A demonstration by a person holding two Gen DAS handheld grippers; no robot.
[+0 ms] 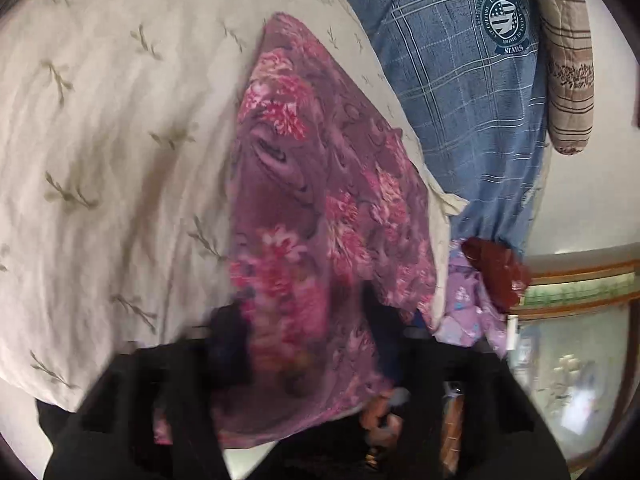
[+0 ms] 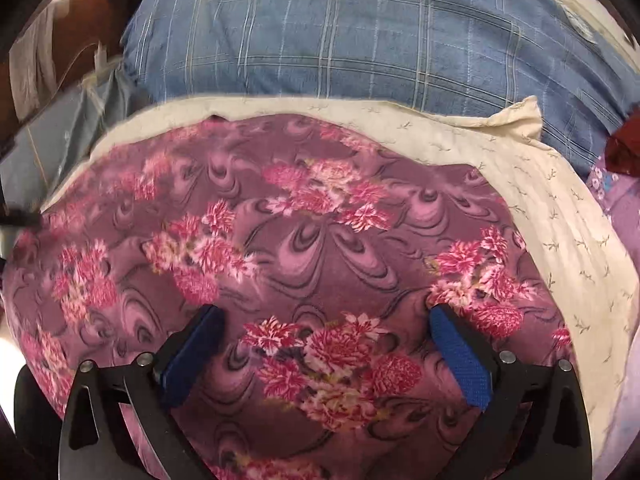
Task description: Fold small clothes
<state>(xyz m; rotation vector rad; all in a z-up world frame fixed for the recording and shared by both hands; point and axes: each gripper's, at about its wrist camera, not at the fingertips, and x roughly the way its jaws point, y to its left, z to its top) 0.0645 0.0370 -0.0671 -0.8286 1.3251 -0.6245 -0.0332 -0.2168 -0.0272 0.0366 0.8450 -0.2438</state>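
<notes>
Floral cloth (image 2: pixel 304 248): spread flat on cream sheet (image 2: pixel 560 216), directly beneath right gripper (image 2: pixel 326 320), fingers wide apart; left gripper (image 1: pixel 304 320) apparently clamped on cloth's edge, blurred.

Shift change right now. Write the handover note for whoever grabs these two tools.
Left tool: appears shut on the floral cloth, lifting one end; view is blurred.
Right tool: open, over the cloth, gripping nothing.
The cloth lies spread on the cream sheet, with the blue pillow behind it.
Done: no finished fold visible.
Left: fold it, likely by carrying the lifted end across.
</notes>
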